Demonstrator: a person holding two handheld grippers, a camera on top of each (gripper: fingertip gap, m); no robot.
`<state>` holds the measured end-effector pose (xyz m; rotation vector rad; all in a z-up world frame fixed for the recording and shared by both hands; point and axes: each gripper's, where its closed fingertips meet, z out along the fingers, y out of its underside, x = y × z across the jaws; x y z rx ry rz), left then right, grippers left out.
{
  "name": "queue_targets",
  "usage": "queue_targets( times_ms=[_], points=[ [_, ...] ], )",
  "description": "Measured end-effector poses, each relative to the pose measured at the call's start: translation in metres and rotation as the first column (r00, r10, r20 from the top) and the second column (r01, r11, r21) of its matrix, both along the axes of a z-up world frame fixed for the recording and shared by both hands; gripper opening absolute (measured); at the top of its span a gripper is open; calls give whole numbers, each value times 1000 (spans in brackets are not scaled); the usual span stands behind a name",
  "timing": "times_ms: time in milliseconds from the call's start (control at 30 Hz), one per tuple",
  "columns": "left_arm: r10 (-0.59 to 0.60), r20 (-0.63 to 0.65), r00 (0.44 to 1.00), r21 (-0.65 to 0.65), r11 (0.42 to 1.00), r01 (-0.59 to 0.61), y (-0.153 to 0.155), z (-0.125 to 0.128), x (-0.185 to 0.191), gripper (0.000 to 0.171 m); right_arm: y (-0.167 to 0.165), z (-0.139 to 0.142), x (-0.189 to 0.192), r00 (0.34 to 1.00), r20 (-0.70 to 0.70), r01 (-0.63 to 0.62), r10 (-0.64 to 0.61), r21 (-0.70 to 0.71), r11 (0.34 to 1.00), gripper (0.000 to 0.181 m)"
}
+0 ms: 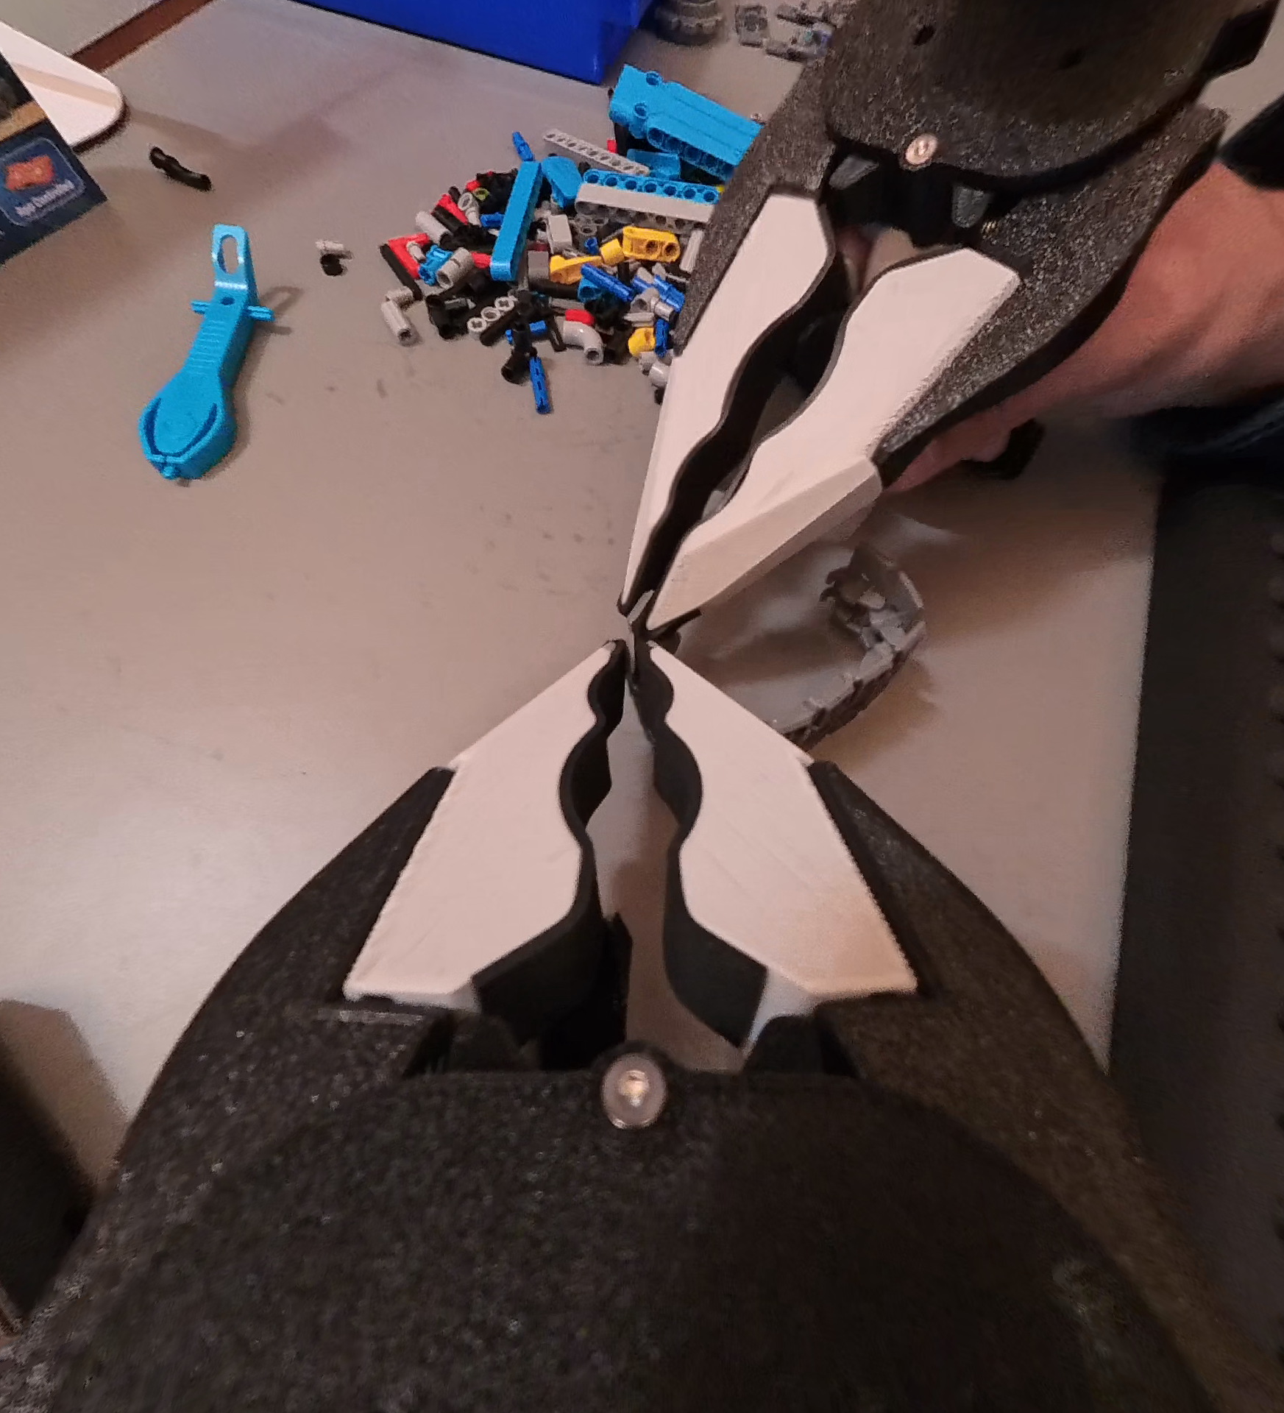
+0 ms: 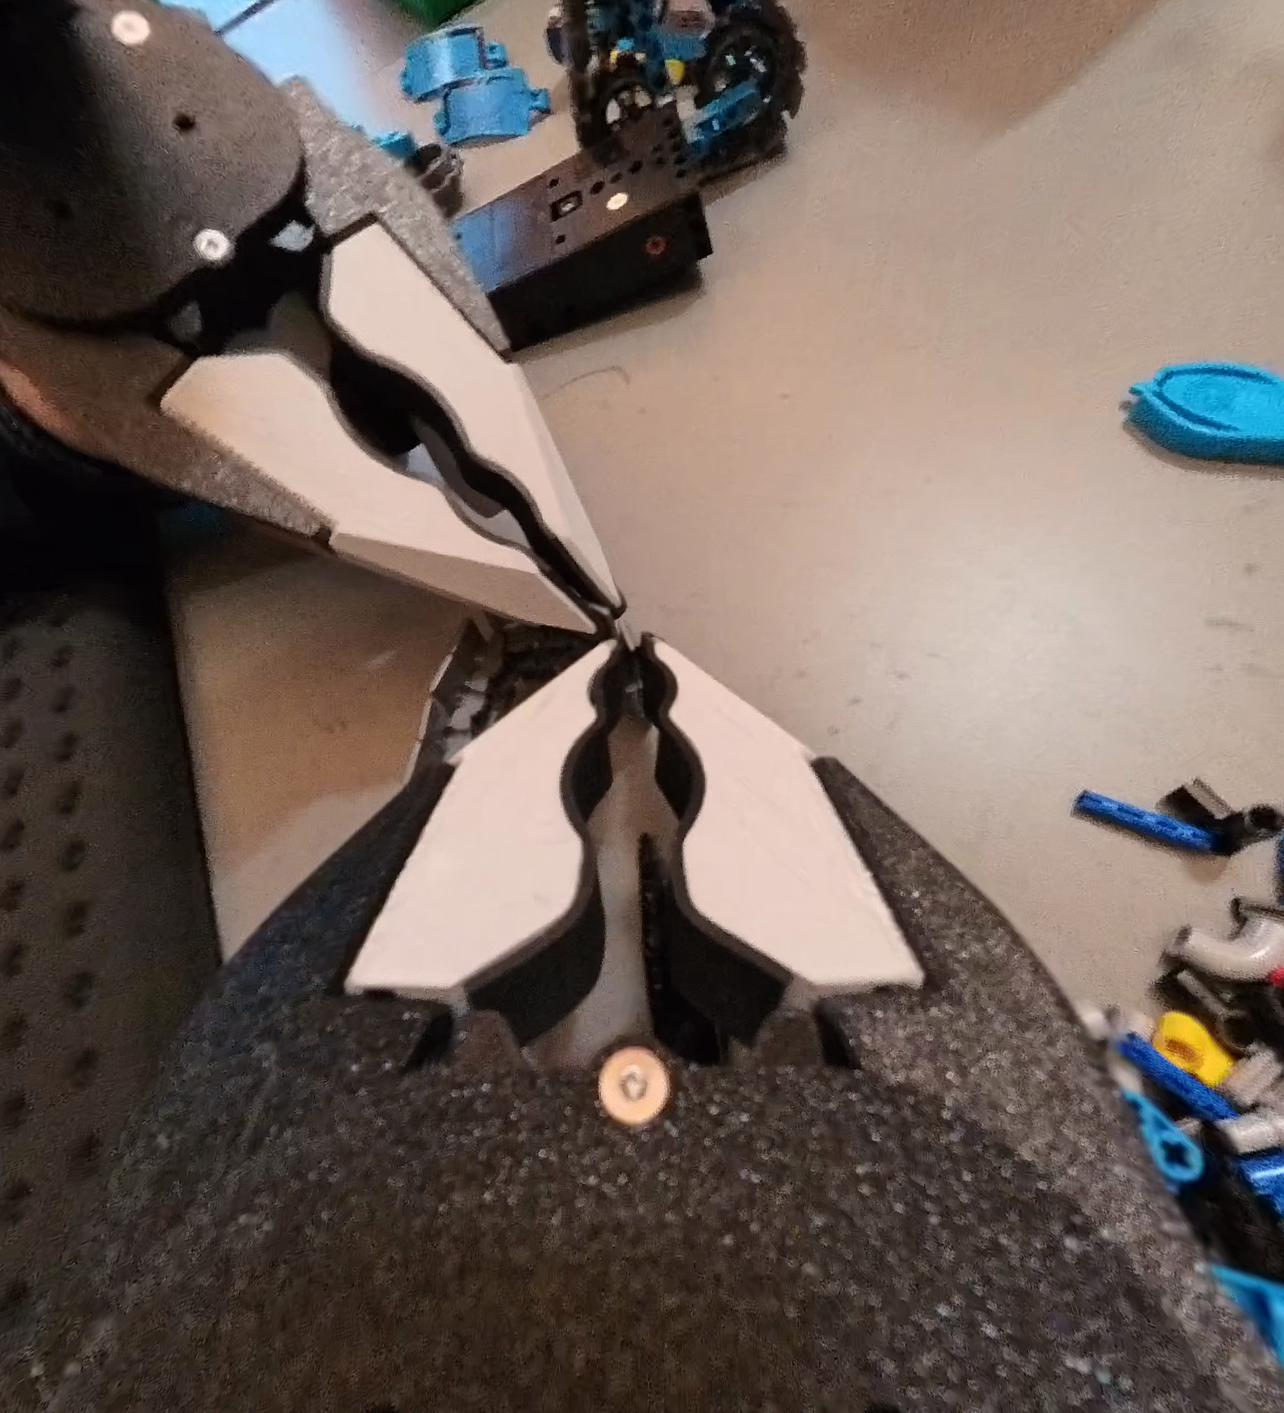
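Both claws meet tip to tip above the grey table (image 1: pixel 317 688): the left gripper (image 1: pixel 629 650) is clenched, and the right gripper (image 1: pixel 642 612) likewise, seemingly pinching some tiny piece too small to identify. Just beside them, near the table's right edge, lies a curved grey track piece (image 1: pixel 868 635). A pile of small building parts (image 1: pixel 547 260) sits toward the far edge, with a blue lever tool (image 1: pixel 199 367) left of it.

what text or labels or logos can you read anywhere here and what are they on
Blue printed booklet, at the table's far left: a badge and lines of print, too blurred and cropped to read.
Black box beside the wheeled model: small marks only, nothing readable.
Left gripper, right gripper, blue brick separator: no writing shows.
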<state>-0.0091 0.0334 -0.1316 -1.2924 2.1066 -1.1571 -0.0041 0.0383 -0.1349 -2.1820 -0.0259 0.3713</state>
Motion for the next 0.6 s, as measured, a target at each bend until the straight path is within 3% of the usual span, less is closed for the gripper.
queue_targets(
  times_ms=[133,233,300,367,433,467,533,600],
  points=[
    [20,61,998,128,991,-28,7,-3,2,2,7,-2,4,981,-74,177,-179,-30,984,1],
    [36,87,996,190,980,-53,9,-4,4,2,8,-2,7,964,-9,265,-265,-32,964,1],
    [41,102,994,219,974,-63,10,-4,5,2,8,-1,8,957,38,289,-288,-23,957,0],
    [42,117,992,227,971,-68,8,-2,6,2,7,-1,11,952,-1,306,-306,-20,952,0],
    [-50,118,992,172,985,29,-18,1,-1,0,1,-2,30,925,83,373,-370,-14,928,0],
    [-74,134,988,216,975,43,-27,1,-2,1,2,0,34,923,64,381,-380,1,925,0],
    [-27,189,982,309,951,-34,-17,7,7,0,4,0,28,938,-28,346,-346,0,938,0],
    [-38,137,990,234,972,5,-10,4,5,1,1,14,32,939,-30,343,-341,65,937,0]
  ],
)
